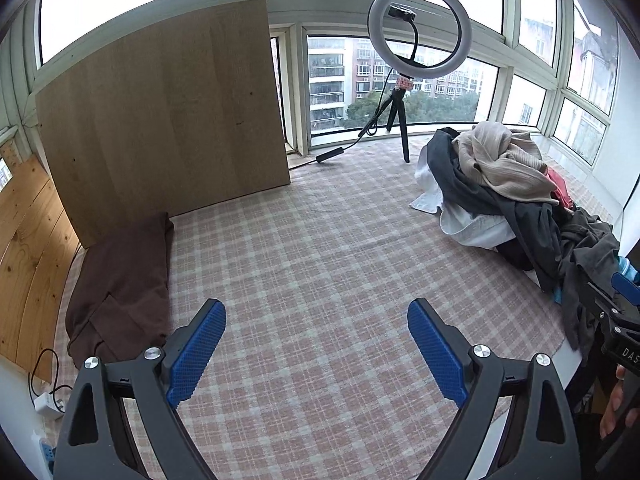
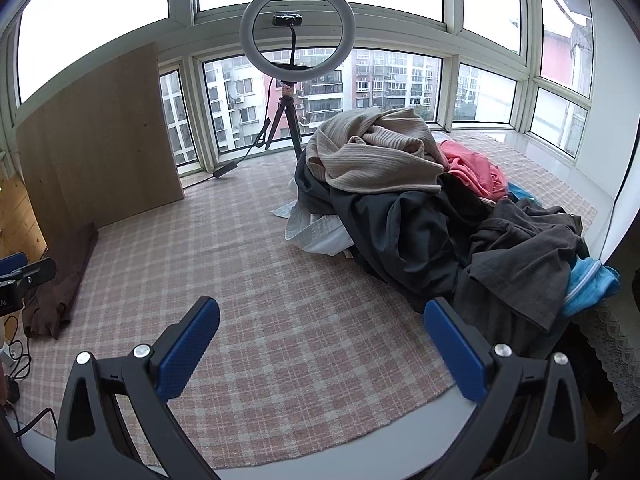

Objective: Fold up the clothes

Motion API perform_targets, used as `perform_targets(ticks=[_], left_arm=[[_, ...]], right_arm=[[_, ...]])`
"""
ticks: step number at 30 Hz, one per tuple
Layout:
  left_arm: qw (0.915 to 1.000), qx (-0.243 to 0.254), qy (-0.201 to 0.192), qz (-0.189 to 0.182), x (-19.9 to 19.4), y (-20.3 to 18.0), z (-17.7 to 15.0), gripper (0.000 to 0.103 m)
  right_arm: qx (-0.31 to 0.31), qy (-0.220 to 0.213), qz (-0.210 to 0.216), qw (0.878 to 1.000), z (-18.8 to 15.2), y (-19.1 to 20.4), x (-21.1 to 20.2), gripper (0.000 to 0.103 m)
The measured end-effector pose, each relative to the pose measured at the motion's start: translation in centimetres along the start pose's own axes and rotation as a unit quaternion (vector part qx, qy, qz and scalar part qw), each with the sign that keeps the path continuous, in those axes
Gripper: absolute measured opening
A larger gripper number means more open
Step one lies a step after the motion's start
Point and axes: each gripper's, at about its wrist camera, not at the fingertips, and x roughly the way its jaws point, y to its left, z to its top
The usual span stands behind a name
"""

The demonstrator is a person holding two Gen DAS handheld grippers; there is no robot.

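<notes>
Checked cloth (image 1: 320,240) covers the surface in a glazed bay; the task's things lie at its two sides. Right: a loose pile (image 2: 420,208) of clothes, topped by a beige ribbed knit (image 2: 376,156), over dark grey garments (image 2: 416,232), a white piece (image 2: 316,228), a pink one (image 2: 476,168) and a blue one (image 2: 588,284) at the near edge. Left: a brown garment (image 1: 120,280) lies flat and compact against an upright wooden board (image 1: 160,112), as a folded piece would lie.

Handling, judged: all are soft, light and limp; they will sag and drag neighbours when lifted. The knit looks thick and grippy, the dark fabrics thinner and more slippery. A hem, collar or shoulder seam at the pile's top or near edge offers the best hold; a pinch mid-pile would gather several layers.

Both claws hang over bare cloth, grasping nothing: left claw (image 1: 316,344) released, jaws spread wide; right claw (image 2: 320,344) likewise released.

Beyond stands a ring light (image 2: 298,36) on a tripod. Writing: white letters "DAS" on the right claw's body in the left view, cut off; elsewhere nothing legible.
</notes>
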Motion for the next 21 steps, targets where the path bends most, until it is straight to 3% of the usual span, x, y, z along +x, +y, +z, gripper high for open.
perform_targets(ticks=[21], left_arm=[[0.9992, -0.025, -0.004, 0.031, -1.2, 4.0, -0.9, 0.093]], right_arm=[[-0.03, -0.004, 0.049, 0.998, 1.1, 4.8, 0.5, 0.103]])
